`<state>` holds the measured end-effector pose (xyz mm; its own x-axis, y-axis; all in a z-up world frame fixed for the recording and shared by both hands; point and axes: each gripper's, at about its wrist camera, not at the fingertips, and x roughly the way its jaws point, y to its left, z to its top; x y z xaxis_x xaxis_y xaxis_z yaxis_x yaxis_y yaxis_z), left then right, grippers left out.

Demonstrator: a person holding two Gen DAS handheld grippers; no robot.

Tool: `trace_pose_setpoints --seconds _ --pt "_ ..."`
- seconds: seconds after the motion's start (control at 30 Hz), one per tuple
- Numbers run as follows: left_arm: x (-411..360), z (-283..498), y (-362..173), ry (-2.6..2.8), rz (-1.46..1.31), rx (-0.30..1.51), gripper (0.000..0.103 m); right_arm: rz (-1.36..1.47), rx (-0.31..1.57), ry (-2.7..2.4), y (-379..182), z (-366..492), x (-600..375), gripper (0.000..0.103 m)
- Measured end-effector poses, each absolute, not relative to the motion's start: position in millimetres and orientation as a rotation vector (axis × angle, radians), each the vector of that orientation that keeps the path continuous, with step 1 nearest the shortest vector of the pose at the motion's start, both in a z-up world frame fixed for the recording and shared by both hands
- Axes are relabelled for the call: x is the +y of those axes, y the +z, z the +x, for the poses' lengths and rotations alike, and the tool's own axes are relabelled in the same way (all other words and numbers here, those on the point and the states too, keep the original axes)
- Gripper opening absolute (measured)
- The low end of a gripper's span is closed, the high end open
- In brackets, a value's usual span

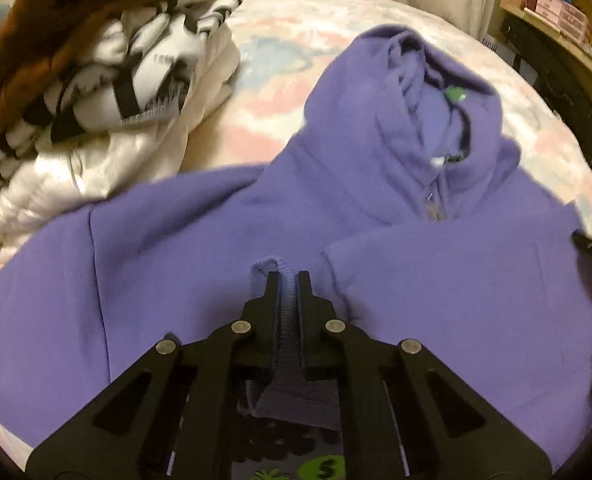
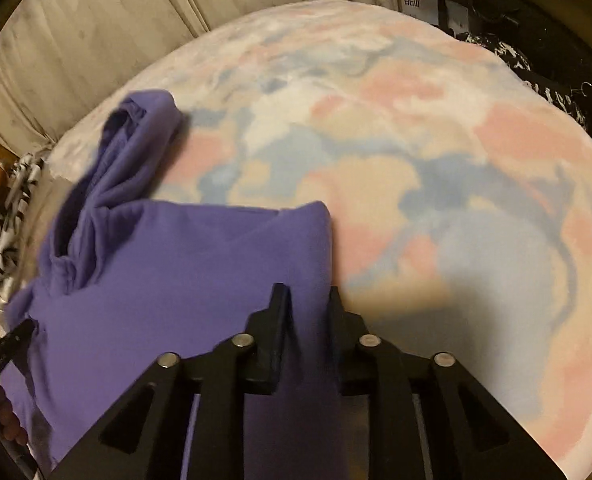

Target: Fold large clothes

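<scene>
at lower centre of both wrist views, left gripper pinches the ribbed cuff of the purple hoodie, while right gripper, jaws part-open, straddles its folded edge; that looser hold might slip and undo the fold.

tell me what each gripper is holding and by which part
Left gripper: purple hoodie by a ribbed cuff. Right gripper: the hoodie's folded side edge.

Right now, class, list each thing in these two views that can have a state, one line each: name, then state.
purple hoodie: spread on the bed, zipped, partly folded, hood up top.
ribbed cuff: pinched between the fingers.
left gripper: shut on the ribbed cuff.
right gripper: fingers astride the hoodie's folded edge, pads not clearly pressing.
pile of clothes: unfolded, heaped beside the hoodie.
pastel blanket: lying flat.
</scene>
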<state>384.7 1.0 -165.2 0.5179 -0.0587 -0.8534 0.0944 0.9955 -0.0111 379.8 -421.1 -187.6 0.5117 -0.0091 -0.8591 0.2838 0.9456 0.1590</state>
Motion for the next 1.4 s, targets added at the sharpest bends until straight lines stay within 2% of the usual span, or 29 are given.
trace_pose_setpoints --seconds 0.07,0.1,0.17,0.23,0.27,0.43,0.63,0.83,0.93,1.0,1.03,1.27,1.4 --pt "5.2 380.4 -158.9 -0.097 0.031 1.025 0.009 0.283 1.02 -0.204 -175.6 374.2 -420.7 0.054" --pt "8.3 378.5 -156.5 -0.11 0.023 1.035 0.01 0.273 1.001 -0.201 -170.5 363.4 -421.2 0.055" --pt "14.4 373.6 -148.0 -0.134 0.0 1.054 0.024 0.232 0.963 -0.188 -153.3 346.9 -413.1 0.055" --pt "18.2 361.3 -132.9 -0.146 -0.017 1.016 0.033 0.19 0.926 -0.16 -138.0 328.3 -399.7 0.055" --pt "18.1 353.5 -125.1 -0.155 -0.019 0.986 0.034 0.18 0.918 -0.141 -134.2 317.9 -392.3 0.055" --pt "-0.9 333.8 -105.7 -0.246 -0.082 0.969 0.034 0.153 0.963 0.018 -134.8 298.8 -330.8 0.055" --pt "-44.0 327.5 -148.7 -0.257 -0.093 1.097 0.034 0.074 1.035 0.131 -164.5 293.7 -257.2 0.055" --pt "-39.4 326.7 -161.4 -0.238 -0.094 1.084 0.034 0.038 1.029 0.036 -172.6 281.9 -283.5 0.054" --pt "-28.8 326.9 -162.6 -0.257 -0.115 1.089 0.027 0.038 1.02 -0.053 -175.5 274.8 -324.3 0.042" --pt "-22.0 326.4 -163.6 -0.263 -0.127 1.09 0.023 0.1 1.02 -0.035 -174.1 265.0 -345.6 0.024" --pt "-20.3 326.0 -163.8 -0.266 -0.134 1.09 0.023 0.114 1.018 -0.039 -171.3 260.8 -350.0 0.024" --pt "-20.0 318.3 -158.9 -0.24 -0.13 1.096 0.024 0.11 1.012 -0.099 -161.0 242.3 -353.9 0.025" --pt "-23.0 304.9 -148.1 -0.229 -0.095 1.078 0.027 0.164 1.006 -0.12 -157.4 234.0 -366.9 0.032"
